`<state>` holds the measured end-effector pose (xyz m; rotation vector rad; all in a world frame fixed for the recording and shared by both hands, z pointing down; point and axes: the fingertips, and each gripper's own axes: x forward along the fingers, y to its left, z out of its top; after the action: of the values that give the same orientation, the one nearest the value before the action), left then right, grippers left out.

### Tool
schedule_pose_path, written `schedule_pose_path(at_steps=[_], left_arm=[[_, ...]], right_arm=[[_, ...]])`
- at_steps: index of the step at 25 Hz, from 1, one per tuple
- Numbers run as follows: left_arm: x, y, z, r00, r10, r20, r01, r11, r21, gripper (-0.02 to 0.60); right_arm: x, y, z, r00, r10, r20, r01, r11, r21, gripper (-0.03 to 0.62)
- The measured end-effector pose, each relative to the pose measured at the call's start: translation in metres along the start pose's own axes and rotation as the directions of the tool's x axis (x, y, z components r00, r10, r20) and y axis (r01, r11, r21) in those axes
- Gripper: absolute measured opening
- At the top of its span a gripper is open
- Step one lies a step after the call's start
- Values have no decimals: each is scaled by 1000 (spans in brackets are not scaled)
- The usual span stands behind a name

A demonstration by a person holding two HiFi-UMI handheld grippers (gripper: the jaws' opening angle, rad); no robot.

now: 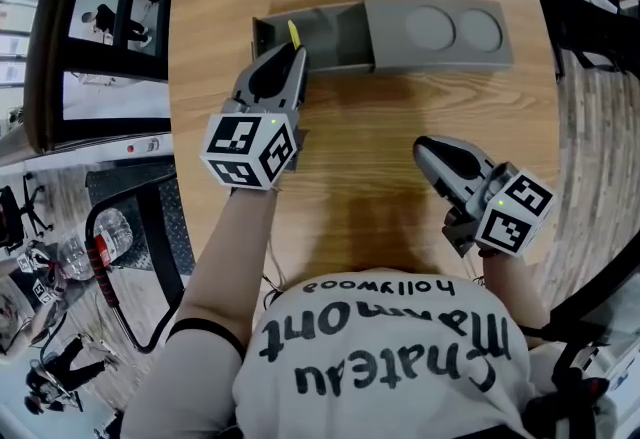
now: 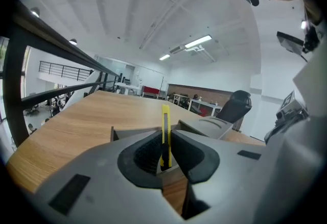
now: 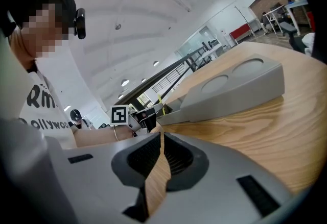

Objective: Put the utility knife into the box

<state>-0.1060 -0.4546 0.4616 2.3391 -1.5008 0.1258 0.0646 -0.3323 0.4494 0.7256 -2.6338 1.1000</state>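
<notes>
A yellow utility knife [image 2: 165,133] stands upright between the jaws of my left gripper [image 2: 164,159], which is shut on it. In the head view its yellow tip [image 1: 293,32] pokes out over the near wall of the grey box's open drawer [image 1: 320,27], and the left gripper [image 1: 296,52] sits at that wall. The grey box [image 1: 435,32] lies across the far side of the wooden table [image 1: 370,157]. My right gripper [image 1: 424,149] rests low at the near right, shut with nothing in it, its jaws [image 3: 159,154] together and pointing toward the box [image 3: 230,93].
The box lid has two round recesses [image 1: 452,29]. A railing and a drop to a lower floor run along the table's left edge [image 1: 165,77]. An office chair [image 2: 232,105] stands beyond the table's far end.
</notes>
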Motion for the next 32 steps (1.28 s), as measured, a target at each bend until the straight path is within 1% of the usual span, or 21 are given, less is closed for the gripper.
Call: schedule_pose_path(at_steps=[4,7,9,12,14,22,26,32], left_arm=[[1,-3,-6,999,17,-36,-14,996,93,51],[2,-4,-10,997,32,-64,-21,986,166,51],[4,-4,-14,995,46,-90,-24,975,222,51],[6,-6,-18,991,62,-122,-21,950,311,51],[7,-8,-17,990,59,-127,-12,938,345,51],[9,-16,-16,993,24,-116,22,925,380,52],[10,-18,-17,993,4,-115,39,930,365,52],[6,-23,-10,995,5,-102,33,928,371,52]], right_arm=[[-1,-1,-1,1000,-2,4,2,1000,11,26],[-1,-2,-2,1000,0,0,0,1000,15,26],[-1,-3,-3,1000,-2,-3,3,1000,21,26],[-1,-3,-4,1000,-3,-9,3,1000,27,26],[0,-3,-5,1000,-4,-13,4,1000,28,26],[0,-4,-7,1000,-5,-20,6,999,32,26],[0,-5,-9,1000,-7,-26,7,999,34,26],[-2,-3,-6,1000,1,-21,-1,1000,29,26]])
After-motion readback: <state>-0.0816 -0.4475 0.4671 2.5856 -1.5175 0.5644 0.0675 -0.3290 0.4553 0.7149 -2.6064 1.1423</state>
